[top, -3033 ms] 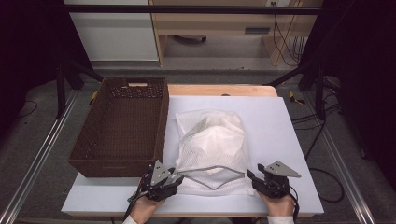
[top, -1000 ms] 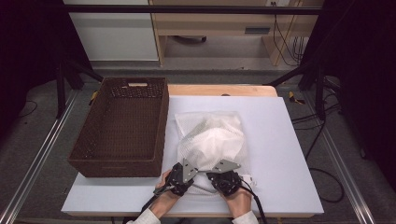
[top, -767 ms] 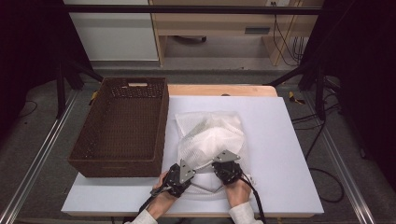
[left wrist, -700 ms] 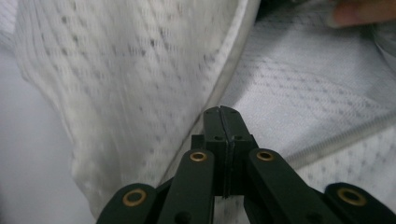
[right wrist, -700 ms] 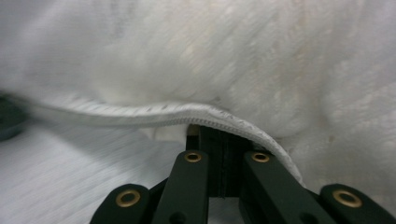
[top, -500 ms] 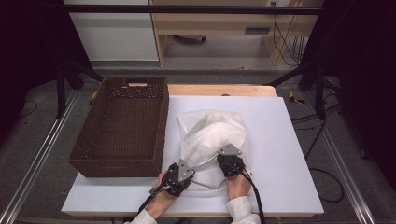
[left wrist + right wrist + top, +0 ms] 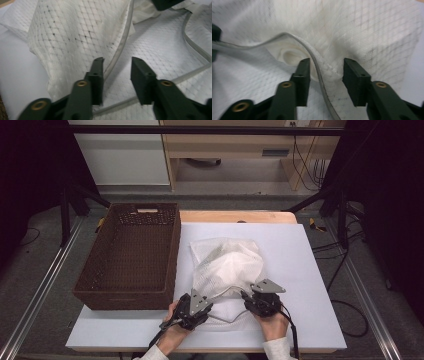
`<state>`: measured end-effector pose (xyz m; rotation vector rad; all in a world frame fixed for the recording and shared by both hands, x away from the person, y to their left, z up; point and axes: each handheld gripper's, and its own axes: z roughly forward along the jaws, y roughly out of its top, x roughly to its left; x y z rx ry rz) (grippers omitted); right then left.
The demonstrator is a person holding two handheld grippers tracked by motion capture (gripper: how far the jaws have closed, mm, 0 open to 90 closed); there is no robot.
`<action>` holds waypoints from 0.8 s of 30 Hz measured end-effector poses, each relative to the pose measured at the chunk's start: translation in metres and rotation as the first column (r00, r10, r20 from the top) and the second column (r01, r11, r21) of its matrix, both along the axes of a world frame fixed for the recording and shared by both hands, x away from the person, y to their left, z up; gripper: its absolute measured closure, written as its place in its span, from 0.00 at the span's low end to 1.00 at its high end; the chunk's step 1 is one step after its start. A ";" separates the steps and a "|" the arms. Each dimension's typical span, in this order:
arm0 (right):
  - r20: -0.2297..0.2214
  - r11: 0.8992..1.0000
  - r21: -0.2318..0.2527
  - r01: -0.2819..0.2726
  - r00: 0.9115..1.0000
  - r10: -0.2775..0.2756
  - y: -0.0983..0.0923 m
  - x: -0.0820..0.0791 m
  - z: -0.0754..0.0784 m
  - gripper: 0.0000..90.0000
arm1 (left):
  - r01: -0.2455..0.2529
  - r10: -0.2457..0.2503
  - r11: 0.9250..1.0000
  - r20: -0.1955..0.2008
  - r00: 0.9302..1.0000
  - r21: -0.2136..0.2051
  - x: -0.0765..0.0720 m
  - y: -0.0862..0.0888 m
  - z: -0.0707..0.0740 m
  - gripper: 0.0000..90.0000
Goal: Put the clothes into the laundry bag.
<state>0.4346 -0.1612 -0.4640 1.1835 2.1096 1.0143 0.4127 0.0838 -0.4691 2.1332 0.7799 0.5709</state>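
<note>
A white mesh laundry bag lies on the white table, its zippered mouth toward me. My left gripper is at the mouth's near left. Its jaws have just been opening and stand apart over the mesh. The grey zipper edge runs down beside the left jaw without being pinched. My right gripper is at the mouth's near right, and its jaws have also just been opening. The zipper edge and a fold of mesh sit loosely between them. White cloth shows inside the bag.
A brown wicker basket stands empty on the left, close beside the bag. Bare white table stretches to the right of the bag. A wooden strip runs along the far edge, and metal rails flank the table.
My right gripper has moved to the right, away from the left one, and the zipper edge now arcs between them. The left hand has stayed in place.
</note>
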 end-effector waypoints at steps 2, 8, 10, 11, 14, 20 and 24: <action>-0.030 1.000 -0.030 0.002 1.000 -0.003 0.004 0.005 -0.005 0.91 | -0.013 0.013 1.000 -0.009 1.000 0.001 0.004 -0.003 0.001 0.60; 0.025 0.998 0.023 -0.058 0.998 0.058 0.000 -0.015 0.014 0.99 | -0.019 0.019 1.000 0.006 1.000 0.017 0.010 -0.022 0.003 0.48; 0.064 0.993 0.044 -0.106 0.993 0.103 -0.002 -0.027 0.024 0.99 | -0.025 0.024 0.999 0.023 0.999 0.047 0.013 -0.030 0.003 0.46; 0.084 0.992 0.044 -0.116 0.990 0.112 -0.003 -0.033 0.028 0.99 | -0.039 0.037 0.997 0.036 0.999 0.068 0.014 -0.033 0.003 0.45; 0.105 0.990 0.063 -0.128 0.987 0.121 -0.009 -0.042 0.036 0.99 | -0.065 0.061 0.995 0.052 0.997 0.077 0.019 -0.036 0.002 0.54; 0.020 0.988 0.078 -0.137 0.991 0.135 -0.017 -0.041 0.018 0.93 | -0.050 0.049 0.998 0.053 0.997 0.027 0.012 -0.024 0.011 0.97; 0.065 0.976 0.091 -0.196 0.980 0.190 -0.004 -0.052 0.022 0.81 | -0.037 0.040 0.997 0.041 0.998 -0.066 0.003 -0.011 0.024 0.97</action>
